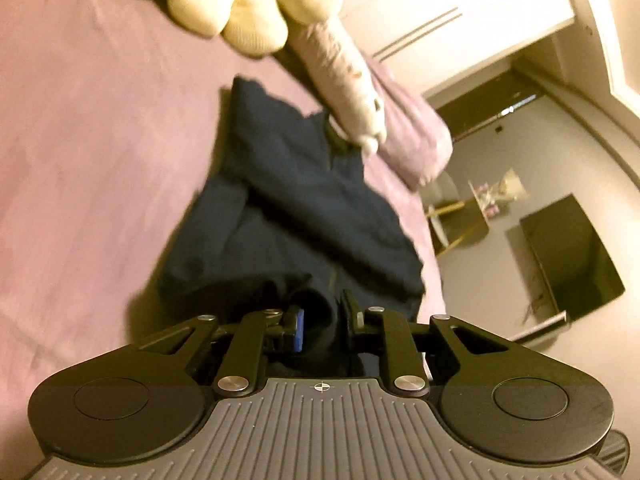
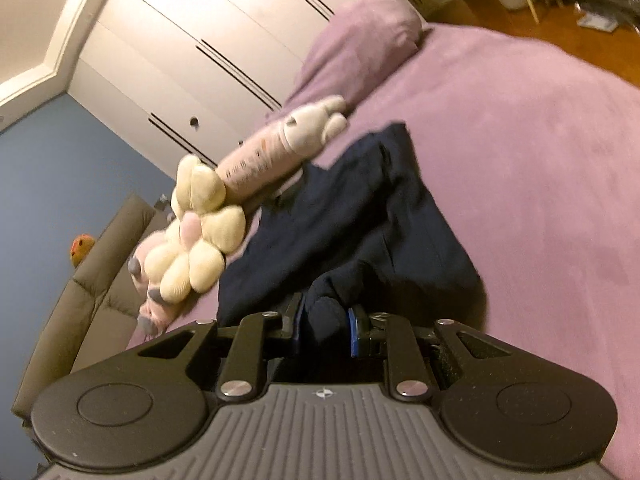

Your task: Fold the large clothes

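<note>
Navy garment pinched by both grippers, plush toy crowding its far edge.

I'm working in a home bedroom. Ahead of my left claw stretches a bed under a lilac sheet, with a matching pillow at its far end. A long plush toy with a cream flower-shaped head lies beyond the claw. Past the bed stands a white built-in wardrobe with slotted door pulls. Off to the left of my right claw I see a blue wall and a grey padded headboard.
</note>
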{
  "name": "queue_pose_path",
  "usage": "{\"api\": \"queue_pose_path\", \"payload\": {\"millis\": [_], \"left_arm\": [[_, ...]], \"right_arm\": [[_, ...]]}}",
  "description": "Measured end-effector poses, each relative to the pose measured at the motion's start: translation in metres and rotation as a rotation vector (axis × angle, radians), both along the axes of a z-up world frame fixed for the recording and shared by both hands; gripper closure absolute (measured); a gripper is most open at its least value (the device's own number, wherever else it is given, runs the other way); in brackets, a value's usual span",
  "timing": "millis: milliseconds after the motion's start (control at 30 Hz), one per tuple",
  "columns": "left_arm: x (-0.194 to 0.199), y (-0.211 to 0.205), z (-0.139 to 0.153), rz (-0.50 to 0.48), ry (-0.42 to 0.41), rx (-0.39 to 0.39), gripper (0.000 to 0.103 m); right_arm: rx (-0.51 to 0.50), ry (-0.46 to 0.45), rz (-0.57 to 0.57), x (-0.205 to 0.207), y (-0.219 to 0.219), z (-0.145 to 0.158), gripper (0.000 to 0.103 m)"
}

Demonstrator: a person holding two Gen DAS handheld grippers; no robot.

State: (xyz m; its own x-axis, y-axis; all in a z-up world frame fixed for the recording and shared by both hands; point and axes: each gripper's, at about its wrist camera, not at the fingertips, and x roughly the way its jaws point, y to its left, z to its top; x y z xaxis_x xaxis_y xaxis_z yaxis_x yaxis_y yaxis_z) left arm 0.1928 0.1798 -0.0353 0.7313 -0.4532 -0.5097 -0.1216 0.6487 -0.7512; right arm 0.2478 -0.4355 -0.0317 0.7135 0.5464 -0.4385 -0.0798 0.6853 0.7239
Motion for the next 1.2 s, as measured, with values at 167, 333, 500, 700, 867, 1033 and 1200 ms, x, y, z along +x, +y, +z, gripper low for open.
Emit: {"api": "queue_pose_path", "payload": {"millis": [167, 333, 500, 700, 867, 1033, 1200], "left_arm": [[0.060, 0.013, 0.001, 0.085, -0.015, -0.003, 0.083], [0.135, 0.029, -0.026, 0.204, 0.052, -0.038, 0.082], [0.188, 0.029, -0.072, 0.289, 0.173, -0.027, 0.077], [0.201, 0.040, -0.089, 0.306, 0.181, -0.078, 0.070], [0.180, 0.054, -0.059, 0.374, 0.043, 0.016, 0.028], [0.180, 0.045, -0.051, 0.267, -0.015, 0.177, 0.013], [0.205, 0.023, -0.074, 0.150, 0.085, 0.227, 0.017]], "right_arm": [[-0.017, -0.026, -0.058, 0.050, 0.005, 0.006, 0.083], [-0.113, -0.042, -0.128, 0.117, 0.023, 0.006, 0.083], [-0.274, -0.008, -0.139, 0.183, 0.063, -0.017, 0.082], [-0.306, 0.076, -0.141, 0.219, 0.068, -0.053, 0.077], [-0.189, -0.012, -0.141, 0.206, 0.048, -0.040, 0.040], [-0.313, -0.103, -0.156, 0.186, 0.038, -0.034, 0.018], [-0.417, -0.047, -0.062, 0.207, 0.059, -0.056, 0.028]]}}
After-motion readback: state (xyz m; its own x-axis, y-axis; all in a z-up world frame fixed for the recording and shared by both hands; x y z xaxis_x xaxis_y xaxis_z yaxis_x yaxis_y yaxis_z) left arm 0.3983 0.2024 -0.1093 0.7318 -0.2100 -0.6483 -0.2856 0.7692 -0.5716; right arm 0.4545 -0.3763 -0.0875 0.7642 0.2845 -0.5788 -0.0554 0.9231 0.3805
